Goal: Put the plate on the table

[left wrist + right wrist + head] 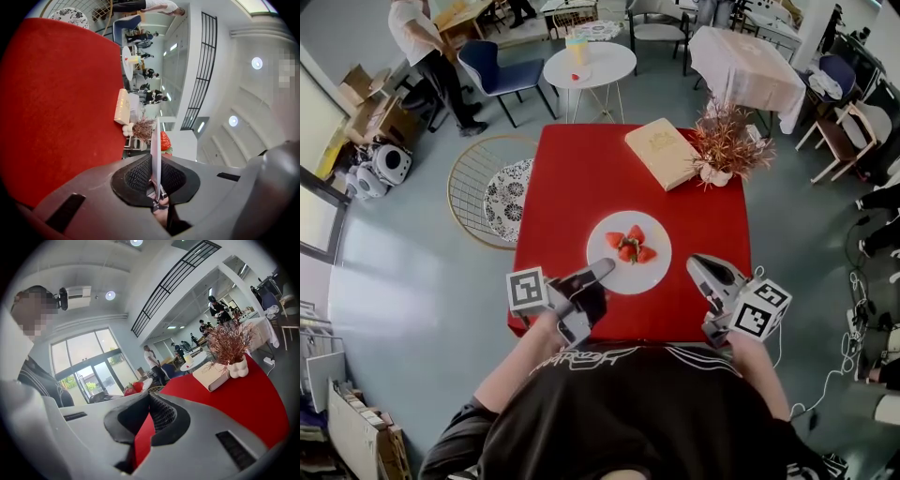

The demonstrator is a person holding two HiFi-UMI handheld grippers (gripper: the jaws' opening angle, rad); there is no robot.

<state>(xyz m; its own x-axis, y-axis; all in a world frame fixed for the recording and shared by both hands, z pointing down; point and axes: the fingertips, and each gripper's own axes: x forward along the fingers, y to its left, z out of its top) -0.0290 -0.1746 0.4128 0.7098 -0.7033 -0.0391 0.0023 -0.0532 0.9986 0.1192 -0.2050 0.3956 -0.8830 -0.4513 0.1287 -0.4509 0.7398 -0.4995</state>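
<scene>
Left gripper (602,269): pinching the near-left rim of the plate, its jaws pressed onto the thin white edge.
Plate (652,277): white and round, over the near middle of the red table (572,178); I cannot tell from here whether it rests on the red top or sits just above it.
Strawberries (629,246): a small cluster in the plate's centre.
Right gripper (698,265): just beside the plate on its right, apart from it, jaws drawn together at the tips with nothing between them.
Book (663,152): tan, lying flat at the far right of the table.
Dried plant (727,141): reddish sprigs in a white pot, just right of the book.
Person: standing at the table's near edge, one gripper in each hand.
</scene>
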